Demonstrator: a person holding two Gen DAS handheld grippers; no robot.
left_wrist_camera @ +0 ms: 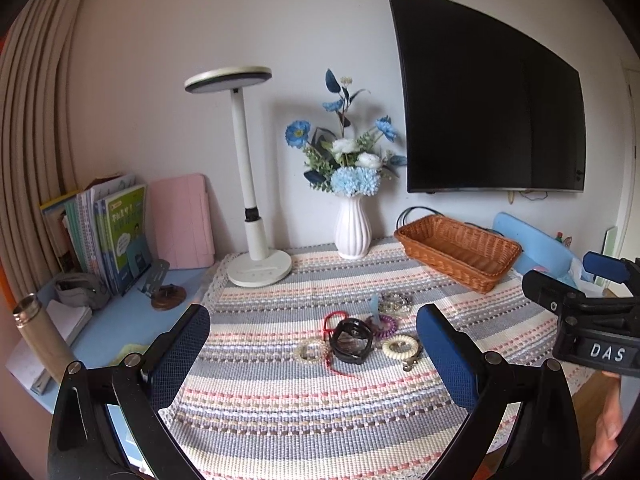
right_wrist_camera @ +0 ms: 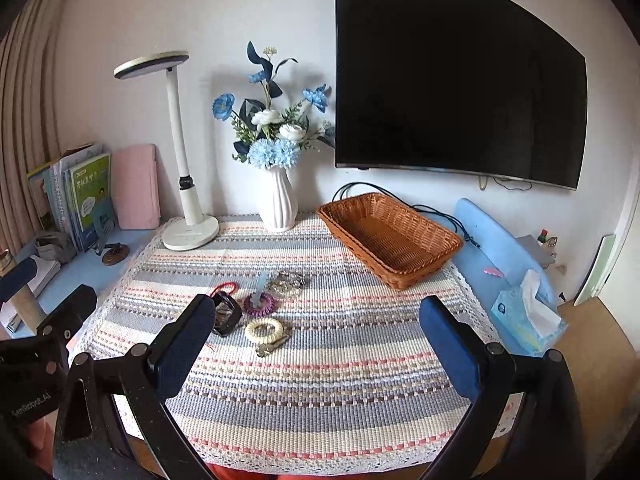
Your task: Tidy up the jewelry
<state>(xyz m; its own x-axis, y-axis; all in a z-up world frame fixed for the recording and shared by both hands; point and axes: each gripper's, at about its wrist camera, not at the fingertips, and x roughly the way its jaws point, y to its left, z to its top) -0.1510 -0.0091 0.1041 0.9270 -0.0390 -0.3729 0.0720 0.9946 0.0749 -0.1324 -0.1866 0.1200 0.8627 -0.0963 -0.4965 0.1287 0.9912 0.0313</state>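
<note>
Several pieces of jewelry lie clustered on the striped cloth (left_wrist_camera: 320,408): a black watch (left_wrist_camera: 353,340), a cream coil bracelet with a key (left_wrist_camera: 400,347), a purple coil band (left_wrist_camera: 386,324), a red cord (left_wrist_camera: 334,318), a bead bracelet (left_wrist_camera: 310,351) and a silvery bracelet (left_wrist_camera: 394,302). A brown wicker basket (left_wrist_camera: 460,252) stands empty at the back right. My left gripper (left_wrist_camera: 314,344) is open, above the cloth in front of the cluster. My right gripper (right_wrist_camera: 318,332) is open, hovering right of the cluster; the cream bracelet (right_wrist_camera: 264,330) lies between its fingers in view.
A white desk lamp (left_wrist_camera: 256,236), a white vase of blue flowers (left_wrist_camera: 352,232), books (left_wrist_camera: 116,236) and a pink folder stand along the back wall. A wall TV (left_wrist_camera: 492,108) hangs above the basket. A tissue pack (right_wrist_camera: 528,316) sits at the right edge.
</note>
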